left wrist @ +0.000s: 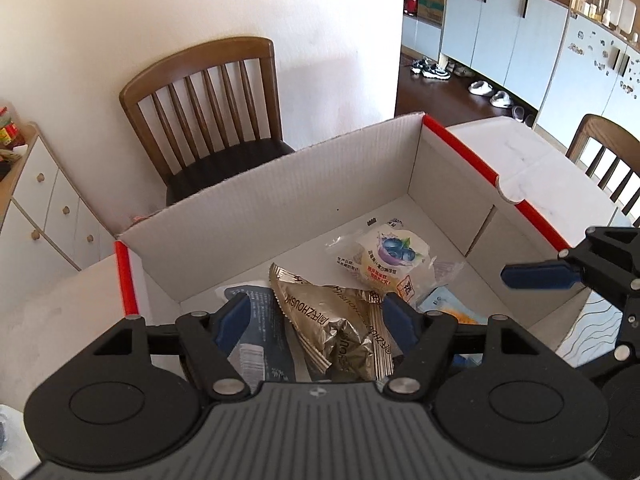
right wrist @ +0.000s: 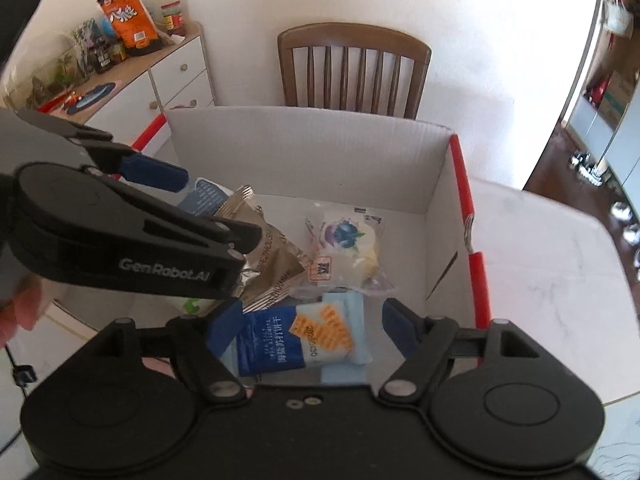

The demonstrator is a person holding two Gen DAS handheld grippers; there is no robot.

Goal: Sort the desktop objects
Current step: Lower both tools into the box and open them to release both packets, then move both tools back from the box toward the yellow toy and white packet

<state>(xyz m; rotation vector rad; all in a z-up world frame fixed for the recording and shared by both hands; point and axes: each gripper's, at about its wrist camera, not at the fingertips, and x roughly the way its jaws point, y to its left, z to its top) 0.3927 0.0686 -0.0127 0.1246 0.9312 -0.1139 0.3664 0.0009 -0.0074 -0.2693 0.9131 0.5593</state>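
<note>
Looking down through both wrist cameras, I see a white box [left wrist: 280, 184] with red edges on a pale table [right wrist: 540, 280], holding the sorted snacks. My left gripper [left wrist: 316, 320] hangs over the near left part of the box with its blue fingers [left wrist: 230, 316] spread; a gold pouch [left wrist: 332, 320] lies between them, and I see no pad pressing on it, so I read this tong as released. My right gripper [right wrist: 310, 328] hangs over the near right part, fingers [right wrist: 400, 328] likewise spread to either side of a blue cracker pack [right wrist: 276, 340] that lies on the box floor, untouched by the pads. Beyond these, a blueberry cake pack [left wrist: 390, 260] lies near the middle of the floor, just beside the gold pouch. A grey-blue pack [left wrist: 256, 312] lies under the pouch's left side. A wooden chair [left wrist: 208, 108] stands behind the box, against the wall.
</note>
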